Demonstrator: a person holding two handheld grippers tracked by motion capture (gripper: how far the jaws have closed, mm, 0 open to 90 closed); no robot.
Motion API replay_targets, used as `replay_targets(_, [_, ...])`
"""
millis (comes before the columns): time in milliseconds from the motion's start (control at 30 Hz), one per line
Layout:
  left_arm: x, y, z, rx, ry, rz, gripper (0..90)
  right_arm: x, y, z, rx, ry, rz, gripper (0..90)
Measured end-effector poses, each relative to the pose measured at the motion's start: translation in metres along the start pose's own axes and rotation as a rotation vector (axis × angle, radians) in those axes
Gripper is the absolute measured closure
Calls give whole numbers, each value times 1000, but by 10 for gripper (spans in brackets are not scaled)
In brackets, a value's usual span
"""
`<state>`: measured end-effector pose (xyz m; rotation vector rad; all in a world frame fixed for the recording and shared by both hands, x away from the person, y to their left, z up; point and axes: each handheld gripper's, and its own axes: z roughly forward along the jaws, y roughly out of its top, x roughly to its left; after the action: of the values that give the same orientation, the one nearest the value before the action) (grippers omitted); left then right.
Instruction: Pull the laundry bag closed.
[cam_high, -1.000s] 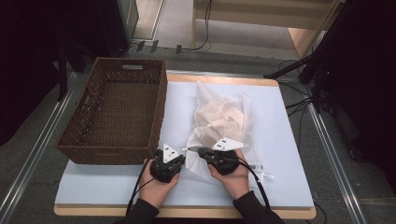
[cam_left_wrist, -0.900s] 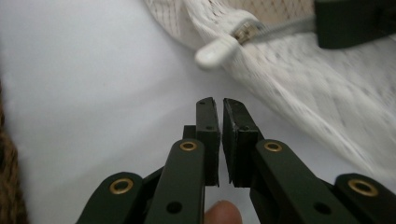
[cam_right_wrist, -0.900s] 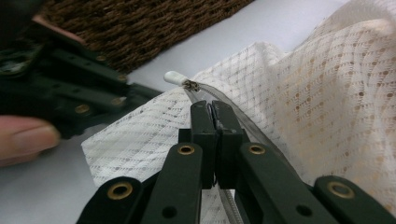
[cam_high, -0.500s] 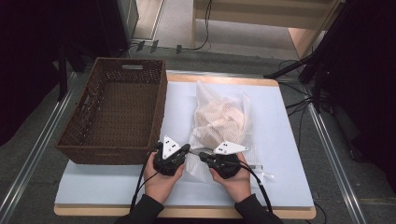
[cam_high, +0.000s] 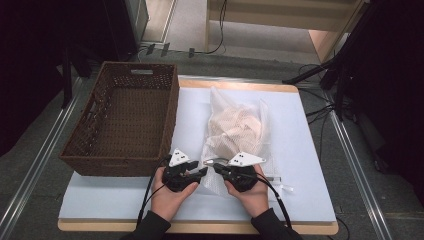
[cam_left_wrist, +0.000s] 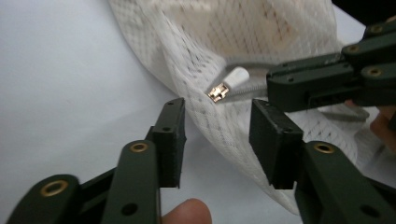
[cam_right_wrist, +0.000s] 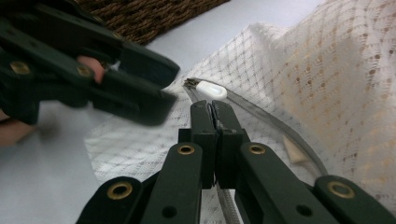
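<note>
Zipper work: my right tongs (cam_right_wrist: 212, 109) clamp the mesh bag's (cam_right_wrist: 327, 70) zipper track taut while my left tongs (cam_left_wrist: 219, 123), spread apart, line up on the pull tab (cam_left_wrist: 233, 77) at frame center.

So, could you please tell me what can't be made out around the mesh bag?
- What the mesh bag contains: the netting blurs it in every view.
- What the shut right gripper pinches: its jaws cover that spot.
- The basket near wall's inner face: hidden in the high view.

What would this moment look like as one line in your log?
left hand-held gripper: open, near zipper pull | right hand-held gripper: shut on mesh bag
</note>
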<state>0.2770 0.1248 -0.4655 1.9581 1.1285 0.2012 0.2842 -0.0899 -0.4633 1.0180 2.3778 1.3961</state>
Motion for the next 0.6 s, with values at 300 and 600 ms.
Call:
replay_targets(300, [3,-4,7,9,34,19,781,2,-2,3,26,27,-15,894])
replay_targets(600, [0,-7,4,-6,41,76,882,-3,-1,5,26,38,28,761])
